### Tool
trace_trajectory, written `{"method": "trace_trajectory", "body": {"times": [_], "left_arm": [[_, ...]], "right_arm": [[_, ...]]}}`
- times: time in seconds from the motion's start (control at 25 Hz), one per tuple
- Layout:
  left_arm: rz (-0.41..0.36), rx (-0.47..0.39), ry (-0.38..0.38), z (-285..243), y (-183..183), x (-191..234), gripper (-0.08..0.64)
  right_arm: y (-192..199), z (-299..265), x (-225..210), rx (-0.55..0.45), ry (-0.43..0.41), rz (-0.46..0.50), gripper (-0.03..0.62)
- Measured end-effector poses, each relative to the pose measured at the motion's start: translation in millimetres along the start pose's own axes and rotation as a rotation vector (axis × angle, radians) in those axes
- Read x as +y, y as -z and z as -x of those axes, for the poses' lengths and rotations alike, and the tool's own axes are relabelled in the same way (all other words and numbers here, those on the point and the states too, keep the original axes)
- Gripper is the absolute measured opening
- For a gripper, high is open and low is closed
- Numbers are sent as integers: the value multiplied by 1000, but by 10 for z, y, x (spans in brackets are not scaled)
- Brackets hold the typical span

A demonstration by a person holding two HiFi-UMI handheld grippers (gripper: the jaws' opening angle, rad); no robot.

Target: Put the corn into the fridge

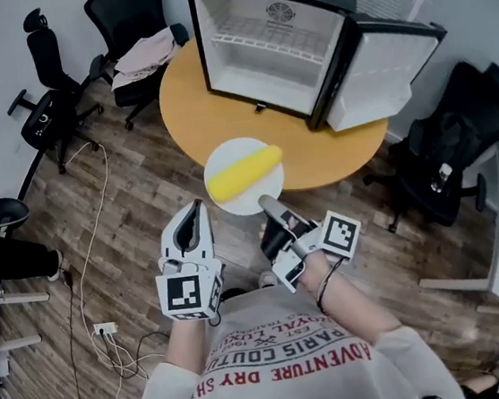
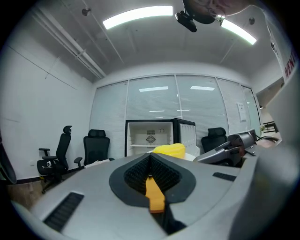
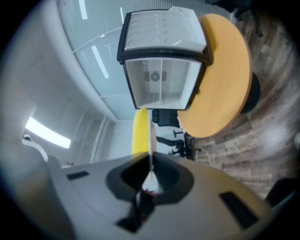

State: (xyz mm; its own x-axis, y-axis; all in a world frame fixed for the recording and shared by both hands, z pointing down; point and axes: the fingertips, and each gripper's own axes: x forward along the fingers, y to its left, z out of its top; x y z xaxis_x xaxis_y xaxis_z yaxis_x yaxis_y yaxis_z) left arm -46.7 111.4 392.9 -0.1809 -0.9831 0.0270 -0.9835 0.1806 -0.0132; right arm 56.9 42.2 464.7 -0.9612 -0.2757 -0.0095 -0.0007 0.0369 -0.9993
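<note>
A yellow corn cob (image 1: pixel 244 172) lies on a white plate (image 1: pixel 258 197), held in the air just short of the round orange table (image 1: pixel 335 161). My right gripper (image 1: pixel 266 204) is shut on the plate's near rim. In the right gripper view the plate (image 3: pixel 151 136) shows edge-on between the jaws, with the corn (image 3: pixel 139 131) to its left. My left gripper (image 1: pixel 198 206) is beside the plate on the left, shut and holding nothing. The black fridge (image 1: pixel 271 47) stands on the table with its white inside bare. In the left gripper view the corn (image 2: pixel 169 150) sits in front of the fridge (image 2: pixel 150 136).
The fridge door (image 1: pixel 384 78) hangs open to the right. Black office chairs (image 1: pixel 52 101) stand at the left, one behind the table with cloth on it (image 1: pixel 144 58), another at the right (image 1: pixel 459 141). Cables and a power strip (image 1: pixel 105 329) lie on the wooden floor.
</note>
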Motion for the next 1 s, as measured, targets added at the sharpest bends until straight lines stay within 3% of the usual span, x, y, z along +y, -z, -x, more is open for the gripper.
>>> {"method": "trace_trajectory", "body": {"times": [0.2, 0.48, 1.0], "left_arm": [[18, 26, 31, -664, 27, -153, 26], [12, 25, 94, -1319, 47, -51, 26], [-25, 5, 397, -2923, -77, 517, 26]], "right_arm": [[-642, -172, -69, -29, 14, -33, 41], [-1096, -471, -132, -92, 17, -32, 41], [-1974, -1573, -147, -340, 18, -24, 41]]}}
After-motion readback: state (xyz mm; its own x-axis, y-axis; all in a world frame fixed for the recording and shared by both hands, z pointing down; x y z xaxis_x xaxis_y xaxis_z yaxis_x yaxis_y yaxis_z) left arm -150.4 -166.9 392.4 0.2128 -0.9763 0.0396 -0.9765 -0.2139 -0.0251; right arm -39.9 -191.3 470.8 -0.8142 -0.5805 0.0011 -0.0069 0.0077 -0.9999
